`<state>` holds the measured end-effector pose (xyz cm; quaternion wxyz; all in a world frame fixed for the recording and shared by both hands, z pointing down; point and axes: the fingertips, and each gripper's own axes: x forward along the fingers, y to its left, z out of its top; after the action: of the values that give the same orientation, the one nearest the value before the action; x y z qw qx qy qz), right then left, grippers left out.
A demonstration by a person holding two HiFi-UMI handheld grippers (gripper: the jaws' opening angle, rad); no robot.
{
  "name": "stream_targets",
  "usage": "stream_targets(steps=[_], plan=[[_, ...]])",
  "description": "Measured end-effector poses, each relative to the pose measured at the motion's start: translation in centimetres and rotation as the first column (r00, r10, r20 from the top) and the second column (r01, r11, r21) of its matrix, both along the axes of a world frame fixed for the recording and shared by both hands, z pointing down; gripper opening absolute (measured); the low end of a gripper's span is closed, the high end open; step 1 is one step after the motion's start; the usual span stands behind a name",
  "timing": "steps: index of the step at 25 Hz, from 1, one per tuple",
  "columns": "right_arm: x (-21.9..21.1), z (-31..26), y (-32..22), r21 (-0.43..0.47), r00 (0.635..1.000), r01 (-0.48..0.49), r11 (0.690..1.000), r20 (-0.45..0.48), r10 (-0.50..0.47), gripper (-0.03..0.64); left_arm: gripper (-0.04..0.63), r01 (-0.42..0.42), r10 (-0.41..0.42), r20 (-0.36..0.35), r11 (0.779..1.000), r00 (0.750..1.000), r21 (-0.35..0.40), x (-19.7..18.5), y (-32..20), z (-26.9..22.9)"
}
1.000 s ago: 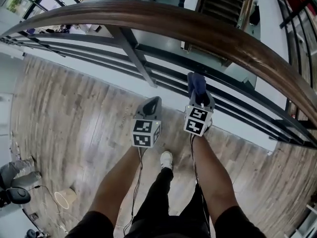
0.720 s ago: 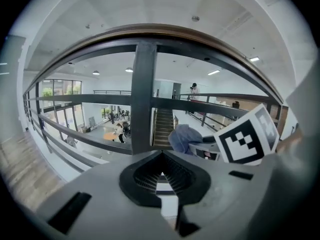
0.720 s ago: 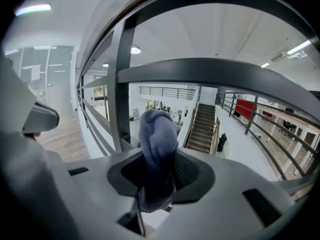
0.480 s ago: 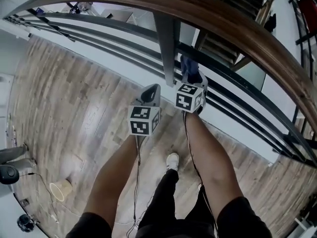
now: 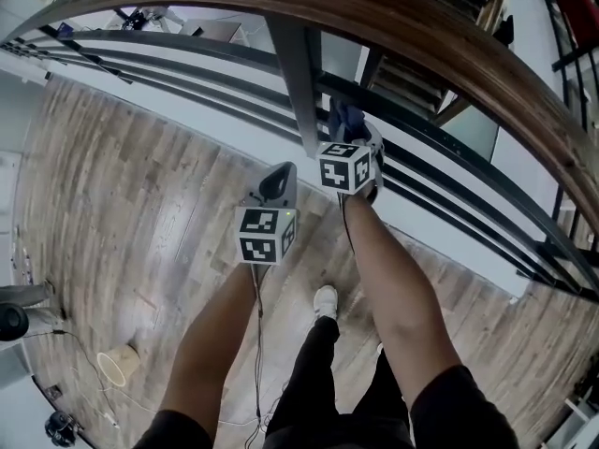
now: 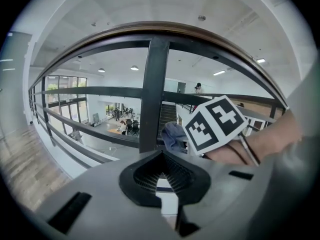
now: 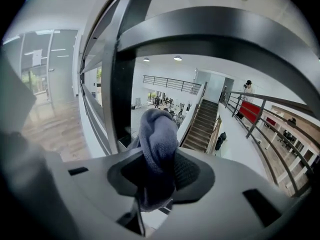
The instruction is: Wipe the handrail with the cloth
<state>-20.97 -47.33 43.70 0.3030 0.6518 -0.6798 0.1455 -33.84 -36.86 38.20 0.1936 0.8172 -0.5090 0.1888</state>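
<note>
The curved brown wooden handrail (image 5: 393, 26) sweeps across the top of the head view. My right gripper (image 5: 351, 138) is below it, close to a dark post (image 5: 301, 92), and is shut on a blue-grey cloth (image 5: 344, 118). In the right gripper view the cloth (image 7: 159, 139) stands bunched up between the jaws of the right gripper (image 7: 161, 160). My left gripper (image 5: 279, 181) hangs lower and to the left, over the floor, shut with nothing in it. The left gripper view shows the left gripper (image 6: 161, 156), the handrail (image 6: 165, 31) overhead, and the cloth (image 6: 172, 134) beside the post.
Dark horizontal rails (image 5: 449, 199) run under the handrail, with an open drop and a staircase (image 7: 202, 124) beyond. I stand on a wooden plank floor (image 5: 122, 204). A pale cup-shaped object (image 5: 117, 368) and cables lie at the lower left.
My right gripper has carried the cloth up and to the left, closer to the dark post and the rails. The left gripper has stayed shut and drifted slightly down-left.
</note>
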Motion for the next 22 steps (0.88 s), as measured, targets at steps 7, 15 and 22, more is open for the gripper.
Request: stream_targets(steps=[7, 15, 22], plan=[[4.7, -0.1, 2.5, 0.042, 0.999, -0.033, 0.999, -0.038, 0.034, 0.114, 0.003, -0.027, 0.027, -0.008, 1.0, 1.0, -0.012, 3.6, 1.3, 0.4], [12.5, -0.4, 7.1, 0.064, 0.995, -0.084, 0.994, -0.048, 0.087, 0.114, 0.003, -0.061, 0.06, -0.029, 0.997, 0.998, -0.045, 10.1, 3.5, 1.1], [20.9, -0.3, 11.8, 0.066, 0.99, -0.124, 0.99, -0.058, 0.128, 0.114, 0.003, -0.158, 0.158, -0.005, 0.986, 0.987, -0.046, 18.2, 4.9, 1.2]])
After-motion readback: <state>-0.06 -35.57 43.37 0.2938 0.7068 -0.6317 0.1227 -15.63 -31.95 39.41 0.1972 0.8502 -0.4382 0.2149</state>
